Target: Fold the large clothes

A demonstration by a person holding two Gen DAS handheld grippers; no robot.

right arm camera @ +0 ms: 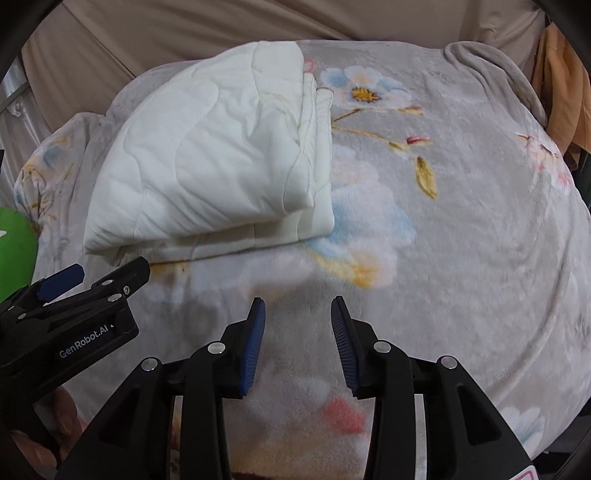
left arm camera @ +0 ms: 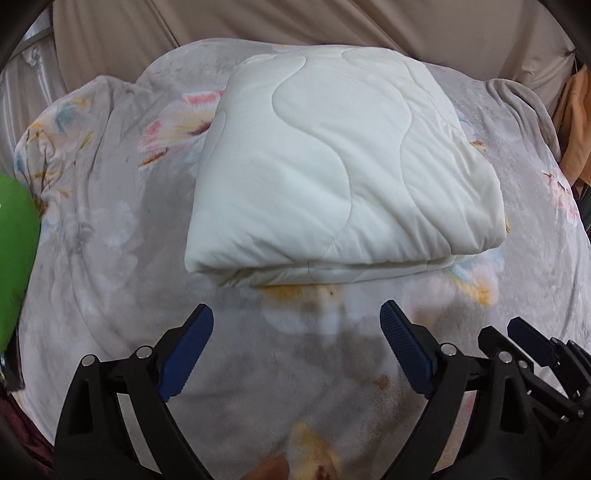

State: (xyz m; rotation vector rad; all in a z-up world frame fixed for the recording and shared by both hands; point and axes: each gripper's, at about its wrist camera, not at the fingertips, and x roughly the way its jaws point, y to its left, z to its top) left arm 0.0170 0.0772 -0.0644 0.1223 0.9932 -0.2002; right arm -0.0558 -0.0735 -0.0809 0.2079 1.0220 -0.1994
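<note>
A white quilted blanket (left arm camera: 332, 166) lies folded into a thick rectangle on a grey floral bedspread (left arm camera: 110, 295). It also shows in the right wrist view (right arm camera: 221, 158), up and to the left. My left gripper (left arm camera: 297, 317) is open and empty, a short way in front of the blanket's near folded edge. My right gripper (right arm camera: 298, 306) is open and empty over bare bedspread (right arm camera: 461, 240), to the right of the blanket. The right gripper also shows at the lower right of the left wrist view (left arm camera: 532, 339). The left gripper shows at the left of the right wrist view (right arm camera: 103, 277).
A beige curtain (left arm camera: 295, 29) hangs behind the bed. A green object (left arm camera: 14, 251) sits at the left edge. Orange cloth (right arm camera: 565, 92) hangs at the far right. The bedspread's rumpled hem (right arm camera: 491, 70) rises at the back right.
</note>
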